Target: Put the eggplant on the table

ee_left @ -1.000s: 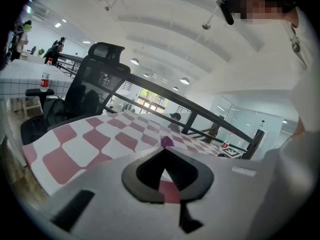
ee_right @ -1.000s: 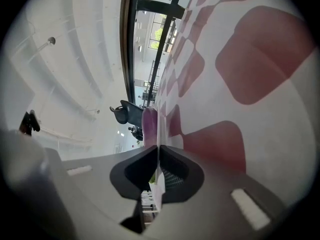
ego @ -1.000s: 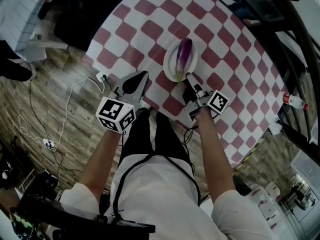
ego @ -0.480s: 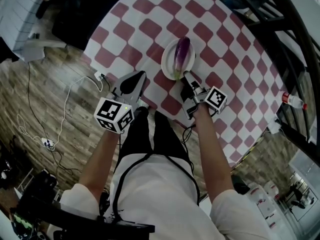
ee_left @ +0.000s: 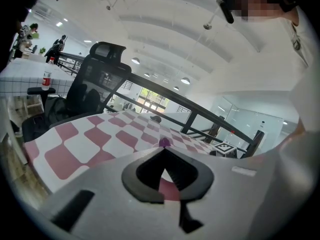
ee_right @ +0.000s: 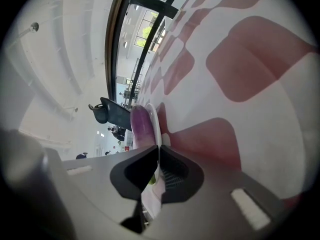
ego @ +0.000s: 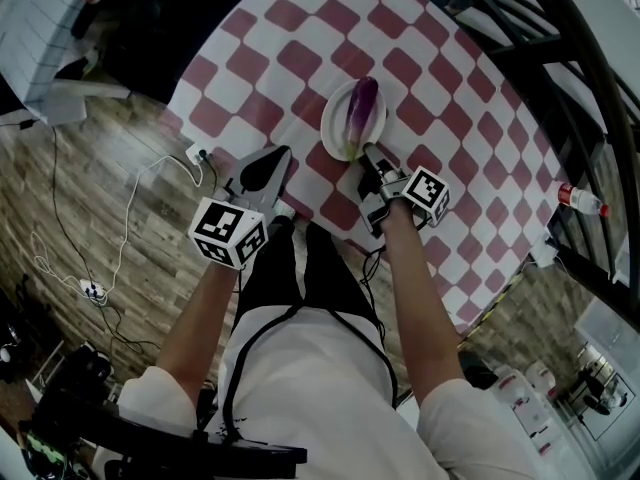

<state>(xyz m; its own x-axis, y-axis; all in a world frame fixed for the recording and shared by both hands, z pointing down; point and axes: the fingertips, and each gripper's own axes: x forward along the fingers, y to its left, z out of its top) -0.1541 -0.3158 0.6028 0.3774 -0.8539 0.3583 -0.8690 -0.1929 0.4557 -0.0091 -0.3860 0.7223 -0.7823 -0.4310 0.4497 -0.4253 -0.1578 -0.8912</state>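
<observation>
Checkered tabletop [ego: 300,38], approach step: over its near edge the left gripper [ego: 283,153] hangs, jaws together and empty. Beyond, the right gripper [ego: 370,154], jaws seemingly closed on nothing, noses the white plate's [ego: 335,118] near rim. The eggplant [ego: 365,108] lies on that plate. Next move, likely: open wide and straddle its stem end.

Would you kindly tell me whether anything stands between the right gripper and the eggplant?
Nothing visible does. The right gripper sits at the near rim of the white plate, right by the green end of the eggplant.
</observation>
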